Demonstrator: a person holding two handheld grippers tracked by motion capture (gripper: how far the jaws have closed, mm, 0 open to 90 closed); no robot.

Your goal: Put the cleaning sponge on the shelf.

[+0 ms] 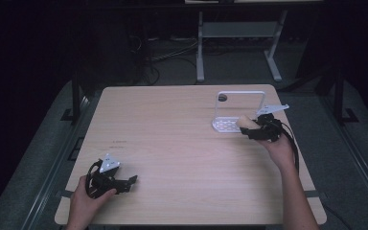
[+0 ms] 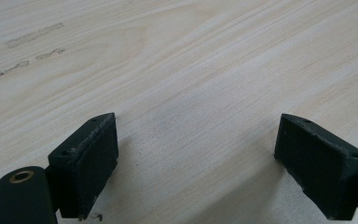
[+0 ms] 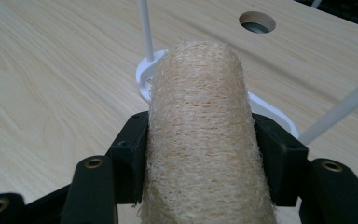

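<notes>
A tan loofah sponge (image 3: 200,135), long and fibrous, sits clamped between the black jaws of my right gripper (image 3: 200,154). In the high view the right gripper (image 1: 255,128) holds the loofah (image 1: 246,121) just over the near right part of a white wire rack (image 1: 227,125) at the table's right side. The rack's white base (image 3: 142,77) and thin uprights show behind the sponge. My left gripper (image 1: 130,181) rests low near the table's front left corner. Its jaws stand wide apart over bare wood, the left gripper (image 2: 196,163) holding nothing.
The light wooden table (image 1: 172,139) has a round cable hole (image 3: 257,21) behind the rack. Faint marks (image 2: 32,37) lie on the wood ahead of the left gripper. Beyond the table's far edge stand white desk legs (image 1: 200,48) and cables on a dark floor.
</notes>
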